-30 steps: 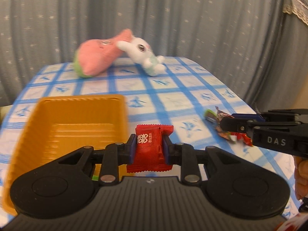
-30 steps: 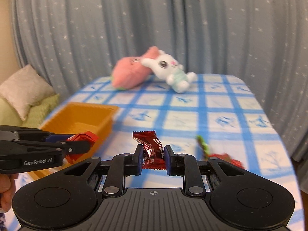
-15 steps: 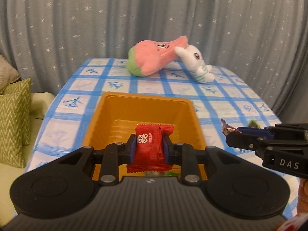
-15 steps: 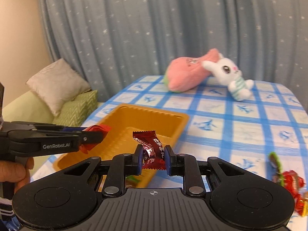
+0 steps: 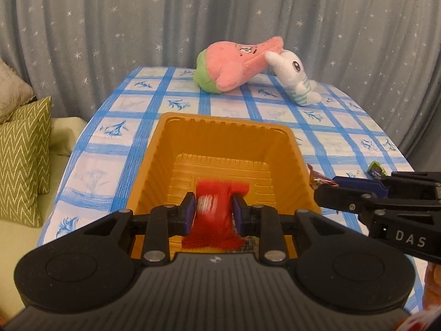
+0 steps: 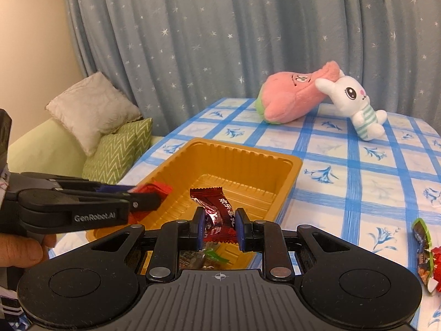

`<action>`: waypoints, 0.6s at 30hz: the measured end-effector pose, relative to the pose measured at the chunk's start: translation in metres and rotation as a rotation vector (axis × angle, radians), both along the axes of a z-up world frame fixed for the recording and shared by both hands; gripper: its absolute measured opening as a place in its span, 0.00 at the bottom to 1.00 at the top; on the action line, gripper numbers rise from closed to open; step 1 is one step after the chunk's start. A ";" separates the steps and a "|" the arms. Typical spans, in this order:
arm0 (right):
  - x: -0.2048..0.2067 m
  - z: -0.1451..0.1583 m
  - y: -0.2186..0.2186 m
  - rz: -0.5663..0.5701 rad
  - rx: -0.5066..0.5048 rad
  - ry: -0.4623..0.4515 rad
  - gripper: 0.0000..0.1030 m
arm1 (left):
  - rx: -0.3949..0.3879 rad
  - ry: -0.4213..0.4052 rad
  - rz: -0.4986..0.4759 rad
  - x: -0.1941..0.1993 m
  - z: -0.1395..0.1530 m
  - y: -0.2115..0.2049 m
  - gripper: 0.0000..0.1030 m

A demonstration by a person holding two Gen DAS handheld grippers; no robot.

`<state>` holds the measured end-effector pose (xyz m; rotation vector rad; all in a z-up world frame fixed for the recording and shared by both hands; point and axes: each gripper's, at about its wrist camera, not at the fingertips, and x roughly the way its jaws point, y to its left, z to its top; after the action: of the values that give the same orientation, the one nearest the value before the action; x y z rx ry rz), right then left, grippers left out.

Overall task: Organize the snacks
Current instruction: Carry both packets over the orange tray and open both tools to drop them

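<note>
An orange plastic tray (image 5: 220,140) (image 6: 248,162) sits on the blue-checked tablecloth. My left gripper (image 5: 214,212) is above the tray's near end; its jaws stand slightly apart and a bright red snack packet (image 5: 217,220) between them is motion-blurred, seemingly dropping. In the right wrist view the left gripper (image 6: 154,197) reaches in from the left with the red packet (image 6: 155,189) at its tips. My right gripper (image 6: 219,227) is shut on a dark red wrapped candy (image 6: 217,212) over the tray's near end. Several snacks (image 6: 209,258) lie in the tray below.
Loose snacks (image 6: 423,248) lie on the cloth right of the tray. A pink plush (image 5: 237,66) and a white bunny plush (image 5: 295,77) lie at the table's far end. Cushions (image 6: 110,127) sit on a sofa to the left. A grey curtain hangs behind.
Both grippers have moved left over the tray. The left jaws have parted slightly and the red packet has started sliding down. The right gripper still holds its candy.
</note>
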<state>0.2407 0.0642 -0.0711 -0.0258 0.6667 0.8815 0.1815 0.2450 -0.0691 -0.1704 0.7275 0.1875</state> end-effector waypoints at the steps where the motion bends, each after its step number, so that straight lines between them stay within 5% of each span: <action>1: 0.000 0.000 0.000 0.000 0.000 0.001 0.22 | -0.003 0.002 0.006 0.000 -0.001 0.001 0.32; 18: 0.001 -0.004 0.006 0.044 0.051 0.063 0.23 | 0.000 -0.025 0.066 -0.007 0.006 0.013 0.32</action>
<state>0.2414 0.0703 -0.0752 0.0334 0.7038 0.9443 0.1744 0.2584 -0.0630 -0.1964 0.6970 0.2479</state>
